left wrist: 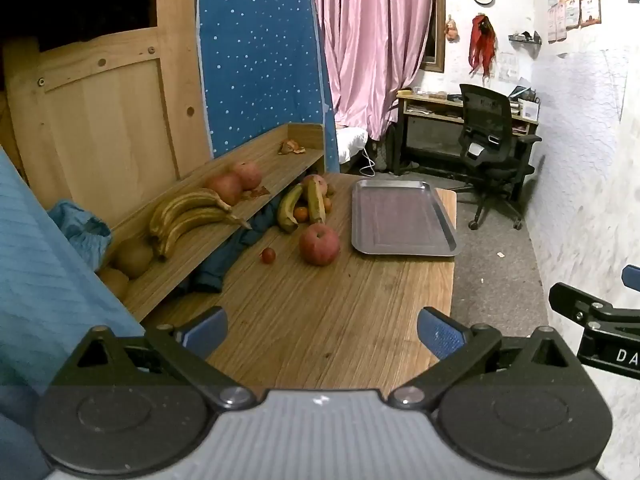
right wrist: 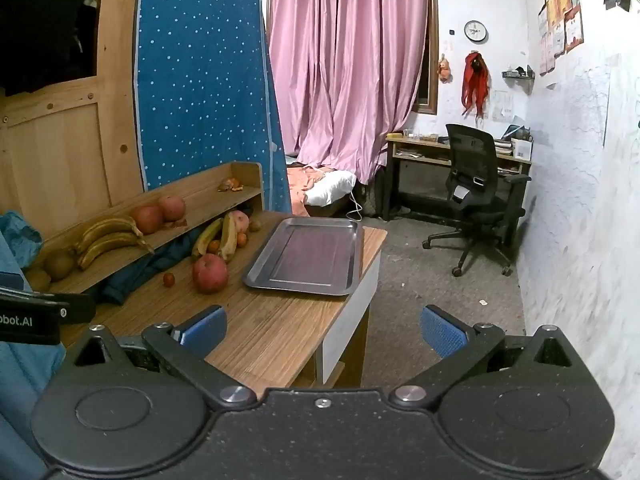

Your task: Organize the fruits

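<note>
A red apple lies on the wooden table, left of an empty metal tray. A tiny red fruit sits beside the apple. Behind it two bananas lie with small oranges and another apple. On the raised shelf rest a bunch of brown-spotted bananas, two red apples and brownish round fruit. My left gripper hovers open over the table's near end. My right gripper is open over the table's right corner.
Dark blue cloth lies under the shelf. Fruit peel sits at the shelf's far end. A black office chair and a desk stand across the grey floor. Pink curtains and a blue dotted panel rise behind the table.
</note>
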`<state>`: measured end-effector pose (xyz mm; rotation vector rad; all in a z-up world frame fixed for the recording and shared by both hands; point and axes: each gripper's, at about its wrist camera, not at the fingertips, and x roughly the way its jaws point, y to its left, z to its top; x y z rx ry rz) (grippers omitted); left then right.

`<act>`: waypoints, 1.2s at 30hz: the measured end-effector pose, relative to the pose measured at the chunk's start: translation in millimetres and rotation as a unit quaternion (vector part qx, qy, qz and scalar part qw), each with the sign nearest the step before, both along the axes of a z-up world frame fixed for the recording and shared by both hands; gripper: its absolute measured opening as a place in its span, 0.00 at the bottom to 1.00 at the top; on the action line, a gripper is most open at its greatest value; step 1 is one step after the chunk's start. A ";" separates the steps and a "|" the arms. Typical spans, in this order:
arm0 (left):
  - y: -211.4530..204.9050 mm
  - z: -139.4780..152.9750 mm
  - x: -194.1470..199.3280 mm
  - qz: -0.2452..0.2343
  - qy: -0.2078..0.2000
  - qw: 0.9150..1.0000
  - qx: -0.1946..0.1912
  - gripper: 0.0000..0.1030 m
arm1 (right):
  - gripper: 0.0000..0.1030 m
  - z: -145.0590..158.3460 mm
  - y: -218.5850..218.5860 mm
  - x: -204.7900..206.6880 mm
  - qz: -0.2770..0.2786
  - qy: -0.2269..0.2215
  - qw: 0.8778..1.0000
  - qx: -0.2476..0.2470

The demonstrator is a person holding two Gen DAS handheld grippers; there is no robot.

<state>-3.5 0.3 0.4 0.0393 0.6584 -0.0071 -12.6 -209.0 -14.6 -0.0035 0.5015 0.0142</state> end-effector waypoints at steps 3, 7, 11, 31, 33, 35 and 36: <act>-1.2 -0.9 0.9 0.002 0.000 1.000 0.000 1.00 | 0.99 -0.1 -1.1 -0.4 -0.001 0.001 1.000 0.001; -1.8 -1.2 3.2 0.002 0.001 1.000 0.001 1.00 | 0.99 0.2 -1.9 -1.4 -0.002 0.001 1.000 0.001; -1.7 -1.8 2.9 0.001 0.000 1.000 0.001 1.00 | 0.99 0.7 -1.7 -1.8 -0.002 0.001 1.000 0.001; -7.6 -0.1 -0.6 0.010 0.003 1.000 0.009 1.00 | 0.99 -4.3 -15.1 4.9 0.005 0.009 1.000 0.010; -12.9 0.0 0.5 0.013 0.004 1.000 0.013 1.00 | 0.99 -5.2 -15.9 6.2 0.009 0.013 1.000 0.014; -17.3 0.4 1.6 0.016 0.006 1.000 0.016 1.00 | 0.99 -5.3 -18.5 8.0 0.013 0.015 1.000 0.017; -18.7 -0.1 2.5 0.017 0.006 1.000 0.017 1.00 | 0.99 -5.5 -19.7 8.8 0.014 0.016 1.000 0.018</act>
